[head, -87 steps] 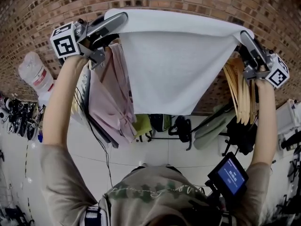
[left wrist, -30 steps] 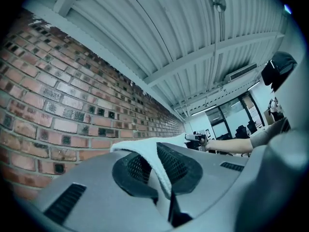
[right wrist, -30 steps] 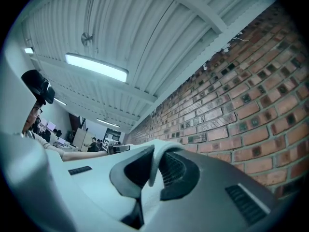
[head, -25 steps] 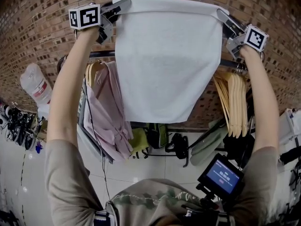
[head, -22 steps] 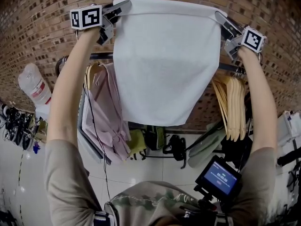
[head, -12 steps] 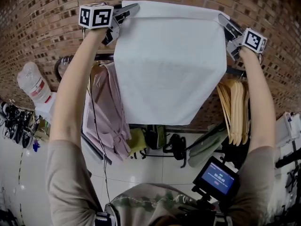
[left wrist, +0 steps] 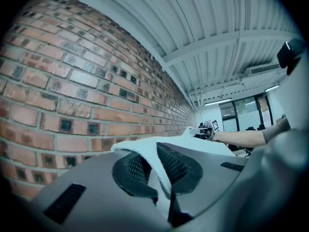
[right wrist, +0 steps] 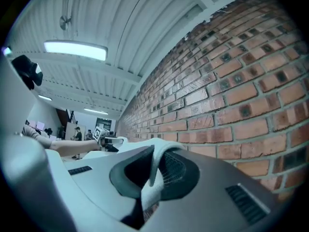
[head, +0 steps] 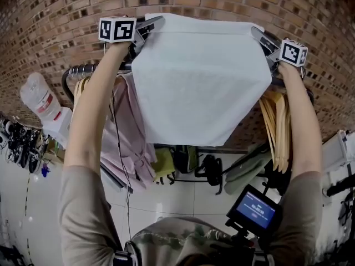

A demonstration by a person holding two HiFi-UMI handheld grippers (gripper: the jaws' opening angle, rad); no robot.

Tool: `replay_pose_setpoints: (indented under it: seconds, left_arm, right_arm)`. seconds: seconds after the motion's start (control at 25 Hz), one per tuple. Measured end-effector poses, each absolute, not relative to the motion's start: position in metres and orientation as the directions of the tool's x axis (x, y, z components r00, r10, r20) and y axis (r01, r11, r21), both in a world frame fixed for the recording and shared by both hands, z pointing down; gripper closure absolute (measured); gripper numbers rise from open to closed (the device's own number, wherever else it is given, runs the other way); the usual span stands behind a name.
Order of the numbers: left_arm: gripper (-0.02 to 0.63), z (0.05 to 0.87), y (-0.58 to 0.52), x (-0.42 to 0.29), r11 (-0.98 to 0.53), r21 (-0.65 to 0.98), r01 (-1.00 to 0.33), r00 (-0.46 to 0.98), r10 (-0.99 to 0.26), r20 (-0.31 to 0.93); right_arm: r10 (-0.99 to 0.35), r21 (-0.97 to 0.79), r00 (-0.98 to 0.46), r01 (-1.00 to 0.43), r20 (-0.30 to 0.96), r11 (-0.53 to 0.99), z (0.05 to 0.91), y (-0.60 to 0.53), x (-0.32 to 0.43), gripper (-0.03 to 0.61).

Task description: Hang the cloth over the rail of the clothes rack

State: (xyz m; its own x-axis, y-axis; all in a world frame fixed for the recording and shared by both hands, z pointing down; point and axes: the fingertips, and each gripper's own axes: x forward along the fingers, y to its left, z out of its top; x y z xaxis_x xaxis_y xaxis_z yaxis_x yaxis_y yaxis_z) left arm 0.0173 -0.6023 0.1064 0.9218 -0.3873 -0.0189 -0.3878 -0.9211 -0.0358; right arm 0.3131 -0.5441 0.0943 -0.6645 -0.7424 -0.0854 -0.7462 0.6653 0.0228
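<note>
left gripper point(head: 153, 22) is closed on the upper left corner of the white cloth point(head: 202, 82); its own view shows the fabric pinched between the two pads. right gripper point(head: 259, 33) is clamped the same way on the upper right corner. the cloth is held spread between them. its top edge is above the rail point(head: 83, 70) of the clothes rack, and its body hangs in front of the rail and hides the middle stretch. a pink garment point(head: 125, 132) hangs from the rail left of the cloth, and a bunch of wooden hangers point(head: 276, 123) hangs to the right. a brick wall point(head: 44, 26) stands behind the rack.

step in hand, as judged: carry the top edge over the rail and lower it on the far side.
- keep both grips closed until the fabric rests on the rail.
- hold the two grippers level so the top edge stays straight.
- carry the edge well past the rail before lowering it; too little cloth behind and the front part may drag it off.
- stay in the free stretch between the pink garment and the hangers.
- keep the jaws off the wall.

change from one second earlier: both grippers sit lower, and the top edge is nearer the rail. the grip on both corners is unchanged.
</note>
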Motion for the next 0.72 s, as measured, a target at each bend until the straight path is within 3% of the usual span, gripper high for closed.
replay_pose_setpoints:
  seconds: [0.24, 0.56, 0.72]
  left_arm:
    - [0.595, 0.113, -0.603, 0.017, -0.929, 0.007, -0.369, 0.929, -0.369, -0.033]
    - [0.59, 0.136, -0.603, 0.028, -0.939, 0.045, -0.34, 0.939, -0.337, 0.064]
    - [0.489, 0.142, -0.602, 0.034, -0.942, 0.094, -0.321, 0.947, -0.315, 0.07]
  right_arm:
    - [-0.73, 0.003, -0.677, -0.734, -0.09, 0.68, 0.097, -0.538, 0.311, 0.563]
    - [-0.737, -0.027, -0.676, -0.737, -0.017, 0.676, 0.114, -0.542, 0.308, 0.561]
    - [-0.752, -0.034, -0.658, -0.753, 0.017, 0.658, 0.121, -0.55, 0.313, 0.558]
